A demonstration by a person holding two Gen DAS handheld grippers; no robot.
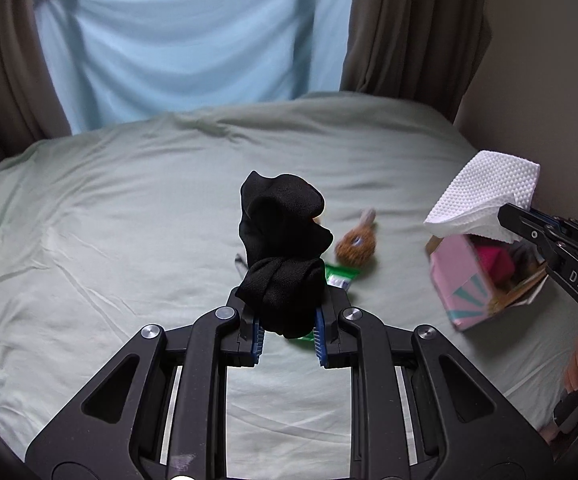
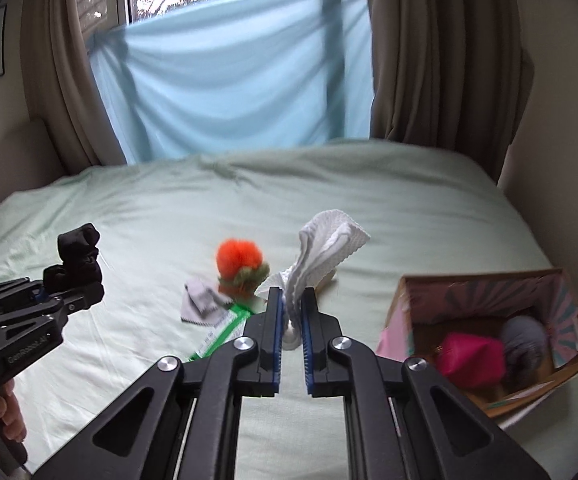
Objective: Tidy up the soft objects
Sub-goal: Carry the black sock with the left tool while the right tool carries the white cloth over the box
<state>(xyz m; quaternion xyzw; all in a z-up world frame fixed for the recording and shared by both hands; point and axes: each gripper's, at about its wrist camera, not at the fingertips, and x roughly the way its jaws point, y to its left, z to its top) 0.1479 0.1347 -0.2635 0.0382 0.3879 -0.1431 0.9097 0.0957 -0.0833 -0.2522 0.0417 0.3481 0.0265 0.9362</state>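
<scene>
Grippers first: my left gripper [image 1: 289, 326] is clamped on a black sock [image 1: 283, 256], which stands bunched above the fingers, clear of the bed [image 1: 129, 220]. My right gripper [image 2: 292, 316] pinches a white paper towel [image 2: 325, 250] between nearly closed pads, also off the sheet. Near my right, an open pink box [image 2: 409, 292] rests on the bed with a pink thing [image 2: 471, 364] and a grey ball [image 2: 525, 344] inside. Farther out lie a green packet [image 2: 229, 324], a grey cloth [image 2: 201, 298] and an orange pompom [image 2: 239, 258]. Beyond hangs a blue sheet [image 2: 229, 92] between 2 curtains.
</scene>
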